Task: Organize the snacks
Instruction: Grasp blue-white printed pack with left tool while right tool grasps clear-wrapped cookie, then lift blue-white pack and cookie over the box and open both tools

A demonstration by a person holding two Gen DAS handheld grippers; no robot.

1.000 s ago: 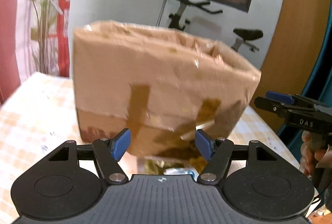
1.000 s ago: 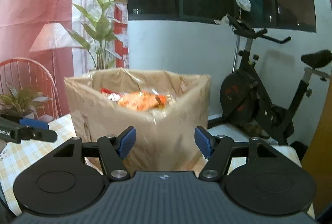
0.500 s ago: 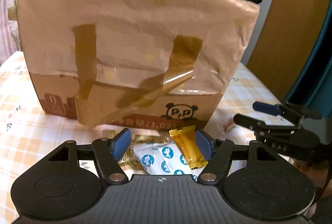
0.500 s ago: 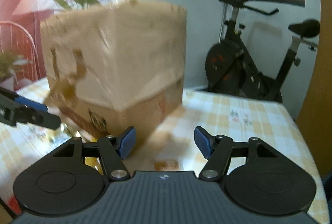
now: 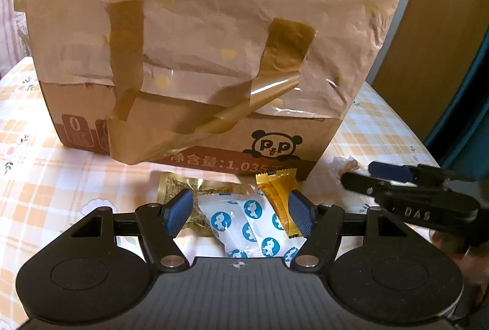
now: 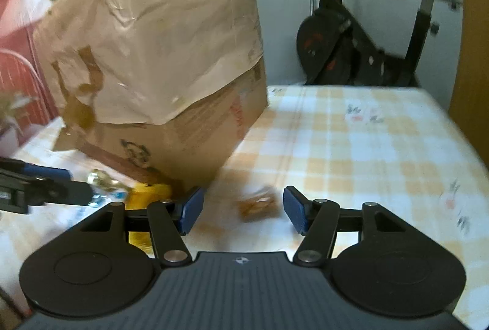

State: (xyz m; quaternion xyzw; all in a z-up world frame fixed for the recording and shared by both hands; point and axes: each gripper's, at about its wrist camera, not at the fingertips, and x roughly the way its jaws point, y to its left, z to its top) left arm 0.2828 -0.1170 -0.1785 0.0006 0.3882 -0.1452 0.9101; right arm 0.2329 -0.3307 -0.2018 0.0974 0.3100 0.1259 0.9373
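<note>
A tall cardboard box [image 5: 195, 55] with a taped plastic liner stands on the checked tablecloth [image 5: 61, 177]. In front of it lie a gold packet [image 5: 180, 186], two white packets with blue dots [image 5: 244, 220] and an orange packet [image 5: 279, 192]. My left gripper [image 5: 240, 214] hangs open just over the white packets, its pads apart from them. Seen from the right wrist, the box [image 6: 152, 70] is at left and a small brown snack [image 6: 259, 204] lies on the cloth. My right gripper [image 6: 241, 210] frames that snack, its jaws closing but clear of it.
An exercise bike [image 6: 366, 39] stands behind the table's far edge. The right gripper [image 5: 406, 192] shows at the right of the left wrist view, beside the brown snack [image 5: 348, 166]. The left gripper [image 6: 39, 186] shows at left in the right wrist view. Bare cloth [image 6: 366, 146] lies right of the box.
Both grippers have come down from the box's top to table level in front of it. The packets and the brown snack have come into view between the fingers.
</note>
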